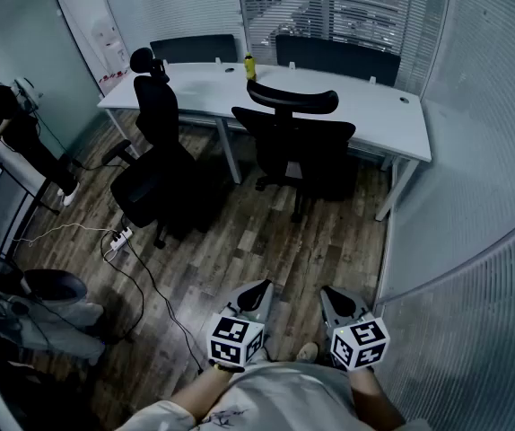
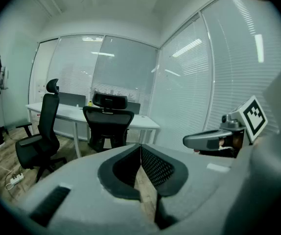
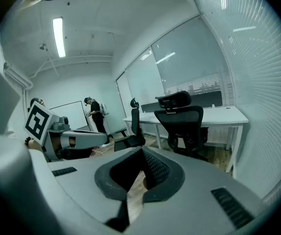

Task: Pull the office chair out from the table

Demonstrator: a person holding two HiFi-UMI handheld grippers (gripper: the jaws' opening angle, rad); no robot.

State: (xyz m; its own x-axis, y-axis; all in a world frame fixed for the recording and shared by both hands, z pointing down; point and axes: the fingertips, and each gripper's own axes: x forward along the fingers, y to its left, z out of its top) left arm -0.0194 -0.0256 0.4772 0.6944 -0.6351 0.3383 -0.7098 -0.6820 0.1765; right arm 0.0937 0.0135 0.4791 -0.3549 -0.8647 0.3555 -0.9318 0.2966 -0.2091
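Note:
A black office chair [image 1: 298, 142] stands tucked against the long white table [image 1: 365, 115], its back toward me; it also shows in the left gripper view [image 2: 108, 119] and the right gripper view [image 3: 182, 124]. A second black chair [image 1: 154, 164] stands to its left, clear of the table. My left gripper [image 1: 262, 287] and right gripper [image 1: 327, 292] are held side by side close to my body, far short of the chairs. Both are shut with nothing between their jaws.
A power strip [image 1: 119, 238] and cables lie on the wood floor at the left. A person in black [image 1: 20, 133] stands by the left wall. A glass wall with blinds [image 1: 473, 178] runs along the right. A yellow bottle [image 1: 249, 65] stands on the table.

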